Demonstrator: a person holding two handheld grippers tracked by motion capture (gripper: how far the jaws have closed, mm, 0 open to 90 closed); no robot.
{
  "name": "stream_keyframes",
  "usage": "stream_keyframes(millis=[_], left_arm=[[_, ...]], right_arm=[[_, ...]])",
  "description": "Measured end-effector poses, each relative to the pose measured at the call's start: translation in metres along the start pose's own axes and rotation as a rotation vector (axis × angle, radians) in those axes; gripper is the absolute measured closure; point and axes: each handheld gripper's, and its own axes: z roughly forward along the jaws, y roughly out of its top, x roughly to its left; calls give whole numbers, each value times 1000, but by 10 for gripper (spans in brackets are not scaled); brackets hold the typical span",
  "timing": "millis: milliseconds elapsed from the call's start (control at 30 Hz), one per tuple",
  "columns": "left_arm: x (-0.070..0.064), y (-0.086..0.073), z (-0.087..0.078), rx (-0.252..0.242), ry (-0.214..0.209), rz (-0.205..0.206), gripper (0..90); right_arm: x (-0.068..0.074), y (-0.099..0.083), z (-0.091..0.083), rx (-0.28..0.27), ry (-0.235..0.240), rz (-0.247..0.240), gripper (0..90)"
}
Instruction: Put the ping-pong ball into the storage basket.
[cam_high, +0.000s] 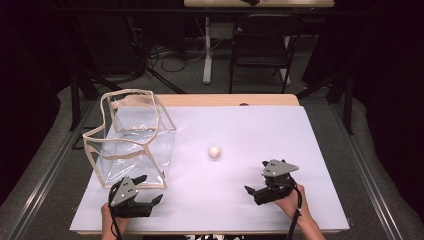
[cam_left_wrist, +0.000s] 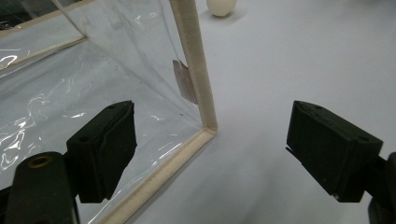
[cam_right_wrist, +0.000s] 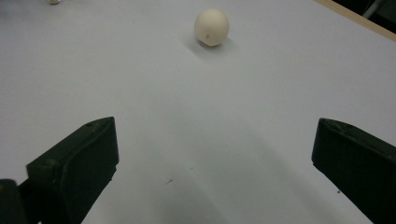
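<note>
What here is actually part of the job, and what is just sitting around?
Part of the job:
- small cream ball on the white table
- clear bag with cream trim, standing open
- left tool, open, at the bag's near corner
- right tool, open, facing the ball

Just sitting around:
- black folding chair behind the table
- cables on the floor
</note>
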Motion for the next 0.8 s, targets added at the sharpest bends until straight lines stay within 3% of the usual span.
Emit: stream_keyframes(millis=[800], left_arm=[[0,0,1,0,4,-3,161]], right_arm=[[-13,18,20,14,2,-4,4]])
